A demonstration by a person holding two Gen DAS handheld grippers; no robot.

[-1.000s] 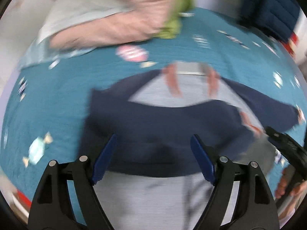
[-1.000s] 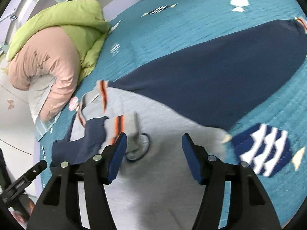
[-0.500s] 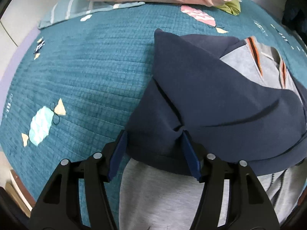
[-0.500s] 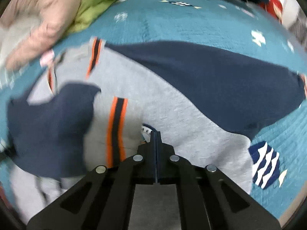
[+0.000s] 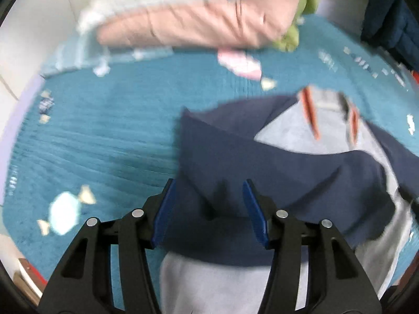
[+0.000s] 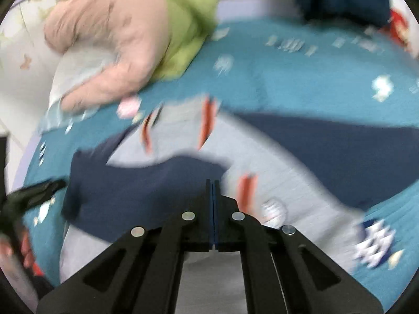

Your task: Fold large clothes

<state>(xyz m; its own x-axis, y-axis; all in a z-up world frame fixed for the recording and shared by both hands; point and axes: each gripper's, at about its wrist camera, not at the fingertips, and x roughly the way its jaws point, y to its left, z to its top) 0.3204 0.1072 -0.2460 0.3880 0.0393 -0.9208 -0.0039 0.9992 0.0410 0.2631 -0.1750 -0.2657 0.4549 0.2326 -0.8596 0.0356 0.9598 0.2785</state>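
A grey sweatshirt [image 5: 309, 136] with navy sleeves and orange stripes lies flat on the teal bedspread [image 5: 110, 141]. Its one navy sleeve [image 5: 262, 167] is folded across the grey body. My left gripper [image 5: 208, 206] is open, its blue pads either side of that sleeve's lower edge, not gripping it. In the right wrist view the same sweatshirt [image 6: 275, 172] shows, with the folded sleeve [image 6: 146, 185] on the left and the other navy sleeve [image 6: 340, 149] stretched out to the right. My right gripper [image 6: 212, 183] is shut above the shirt; the frame is blurred and no cloth shows between the pads.
A pile of pink [image 5: 199, 23] and lime green [image 6: 183, 26] quilted bedding lies at the far side of the bed. A dark blue padded garment [image 5: 387, 21] sits at the far right. The left gripper and a hand show at the right view's left edge [image 6: 28, 196].
My left gripper has opened wider and pulled back from the folded navy sleeve, which stays across the body. My right gripper stays shut and has moved left, nearer the folded sleeve.
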